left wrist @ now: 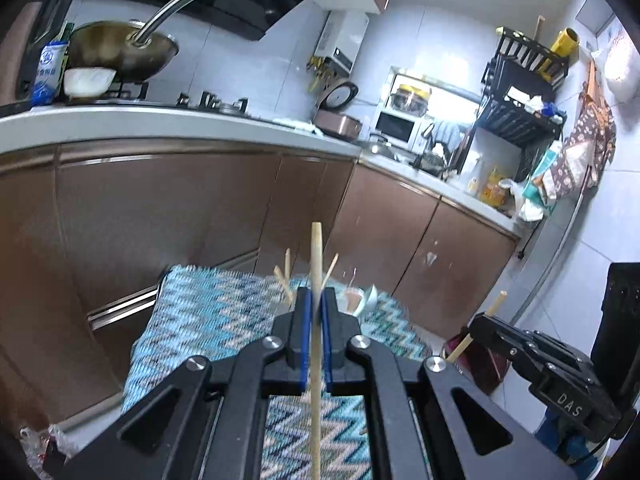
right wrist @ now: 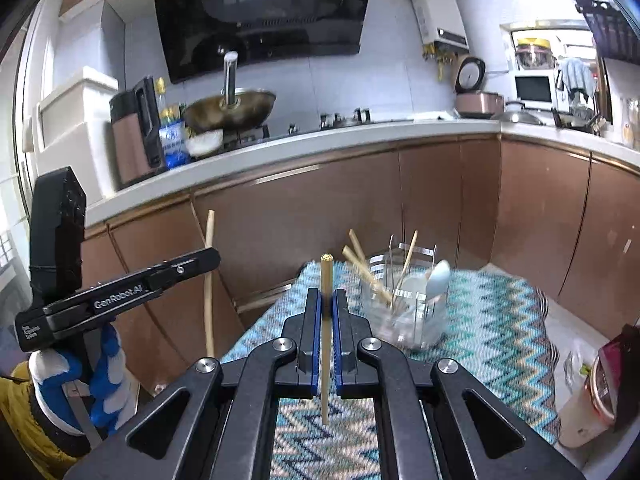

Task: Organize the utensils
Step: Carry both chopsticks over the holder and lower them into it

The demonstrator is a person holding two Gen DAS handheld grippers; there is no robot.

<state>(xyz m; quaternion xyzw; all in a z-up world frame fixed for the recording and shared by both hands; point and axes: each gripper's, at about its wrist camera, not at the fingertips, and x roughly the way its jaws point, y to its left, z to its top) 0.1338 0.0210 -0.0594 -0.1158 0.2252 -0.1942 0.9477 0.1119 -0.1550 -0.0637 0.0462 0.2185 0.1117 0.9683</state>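
Note:
My left gripper [left wrist: 316,300] is shut on a wooden chopstick [left wrist: 316,264] that stands upright above the zigzag mat [left wrist: 224,320]. My right gripper [right wrist: 327,300] is shut on another wooden chopstick [right wrist: 326,276], also upright. A clear utensil holder [right wrist: 404,312] stands on the mat [right wrist: 492,320] ahead and right of the right gripper, with several chopsticks [right wrist: 362,264] and pale spoons [right wrist: 436,276] in it. In the left wrist view the holder's chopsticks [left wrist: 285,276] and spoons [left wrist: 370,296] show just beyond the fingers. The right gripper shows at the right of the left view [left wrist: 486,320]; the left gripper shows at the left of the right view [right wrist: 208,256].
Brown cabinets [right wrist: 360,208] and a white counter [right wrist: 320,144] run behind the mat. A wok [right wrist: 230,110] sits on the stove, a rice cooker [right wrist: 478,100] farther right. A drink cup [right wrist: 588,404] stands at the mat's right edge. A dish rack [left wrist: 520,92] stands at the far right.

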